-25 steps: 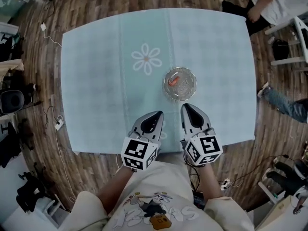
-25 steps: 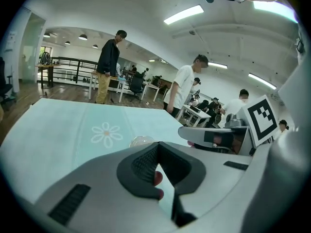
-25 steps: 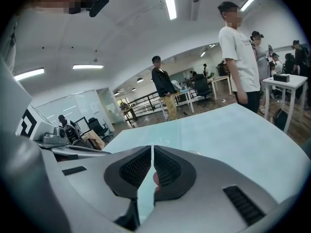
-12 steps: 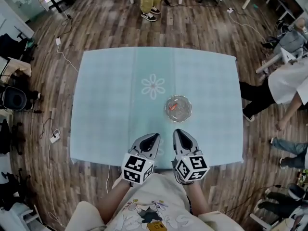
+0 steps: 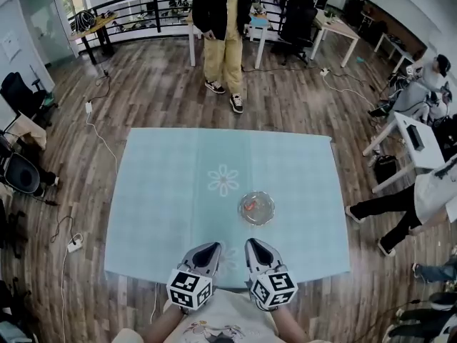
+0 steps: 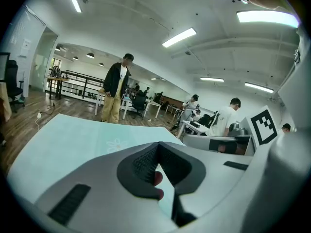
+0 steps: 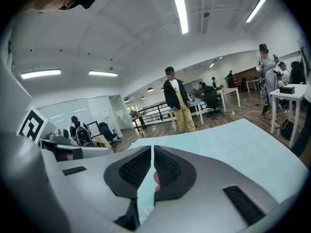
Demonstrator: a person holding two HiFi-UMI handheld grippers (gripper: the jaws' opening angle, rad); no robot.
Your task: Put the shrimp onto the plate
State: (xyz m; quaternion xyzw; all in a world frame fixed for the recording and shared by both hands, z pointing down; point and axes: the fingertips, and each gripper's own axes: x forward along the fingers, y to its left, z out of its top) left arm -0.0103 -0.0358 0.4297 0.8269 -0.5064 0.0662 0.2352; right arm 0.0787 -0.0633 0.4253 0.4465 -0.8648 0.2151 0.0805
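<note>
Shrimp [image 5: 249, 206] lying on the glass plate [image 5: 270, 214], 2 grippers empty at the table's near edge.
Left gripper [image 5: 210, 249] and right gripper [image 5: 255, 244] sit side by side over the pale blue tablecloth [image 5: 161, 191] (flower motif [image 5: 223, 180] just beyond the plate), apart from the plate; each one's jaws are pressed together with nothing between them.

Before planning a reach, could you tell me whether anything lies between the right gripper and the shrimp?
Nothing visible does. Only bare tablecloth separates the right gripper from the shrimp, which already lies in the glass plate.
</note>
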